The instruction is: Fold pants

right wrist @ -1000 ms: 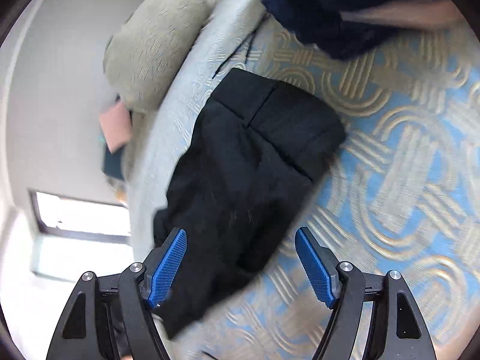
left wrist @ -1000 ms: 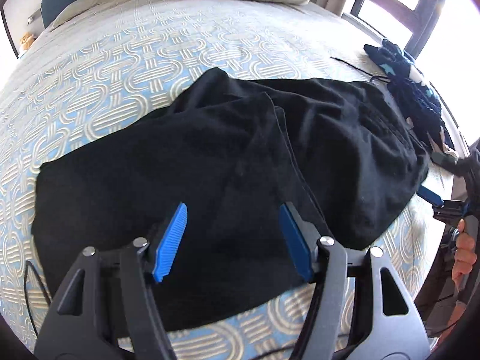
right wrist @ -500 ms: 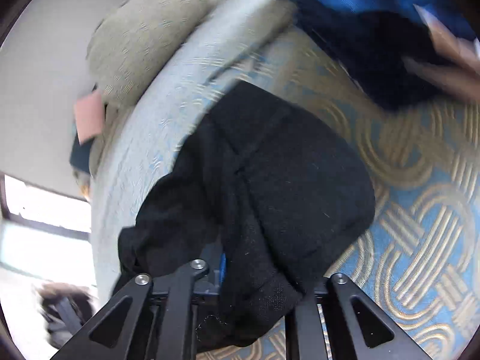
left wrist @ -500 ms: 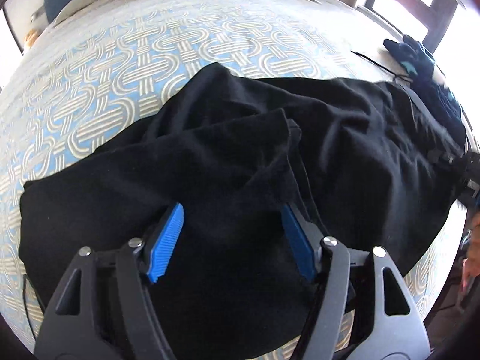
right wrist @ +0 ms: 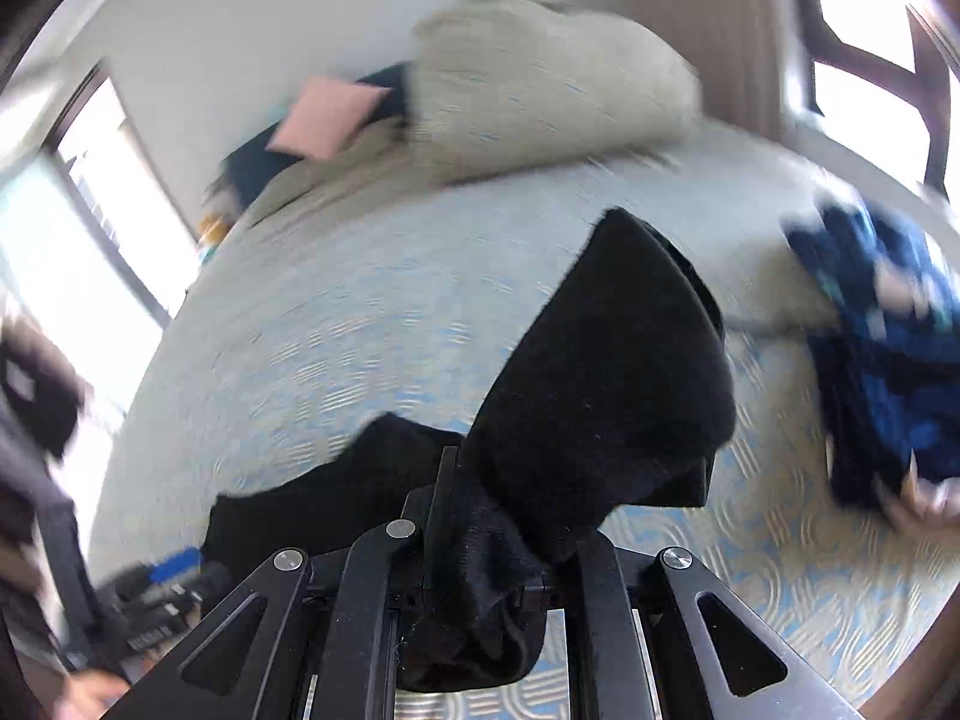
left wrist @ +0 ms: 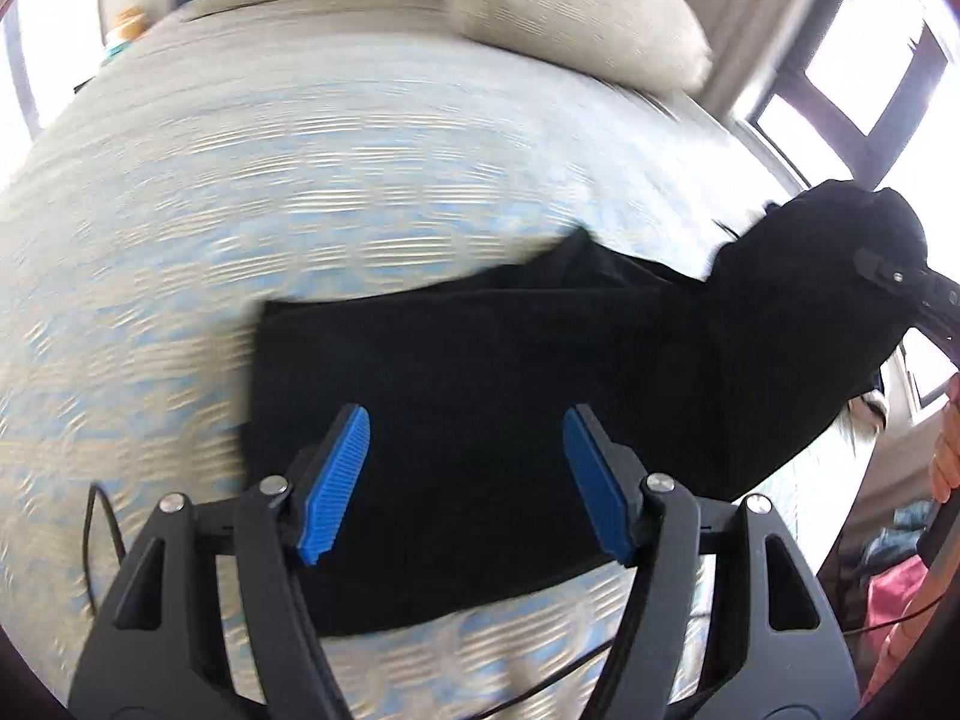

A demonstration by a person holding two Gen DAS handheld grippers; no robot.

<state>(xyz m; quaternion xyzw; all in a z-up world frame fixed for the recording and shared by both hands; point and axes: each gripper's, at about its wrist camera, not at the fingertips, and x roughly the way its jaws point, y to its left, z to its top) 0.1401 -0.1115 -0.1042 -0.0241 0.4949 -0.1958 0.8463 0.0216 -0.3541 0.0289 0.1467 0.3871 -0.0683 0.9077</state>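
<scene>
Black pants [left wrist: 540, 360] sprawl mid-bed [left wrist: 300, 180]; right gripper [right wrist: 474, 588] clamps their raised edge, left gripper [left wrist: 468, 474] gapes empty above them.

Bright daylight from blown-out windows [left wrist: 864, 90] at the frame edges. Strong motion blur smears the bedspread [left wrist: 300, 180] and pillow [right wrist: 552, 90]. Fisheye curvature bends edges; corners vignette dark.

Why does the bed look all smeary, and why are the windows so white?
Left wrist view: the bedspread is streaked by motion blur, while the fingers stay sharp. Right wrist view: the pillow and blue clothes are smeared; the window is washed out by glare.
</scene>
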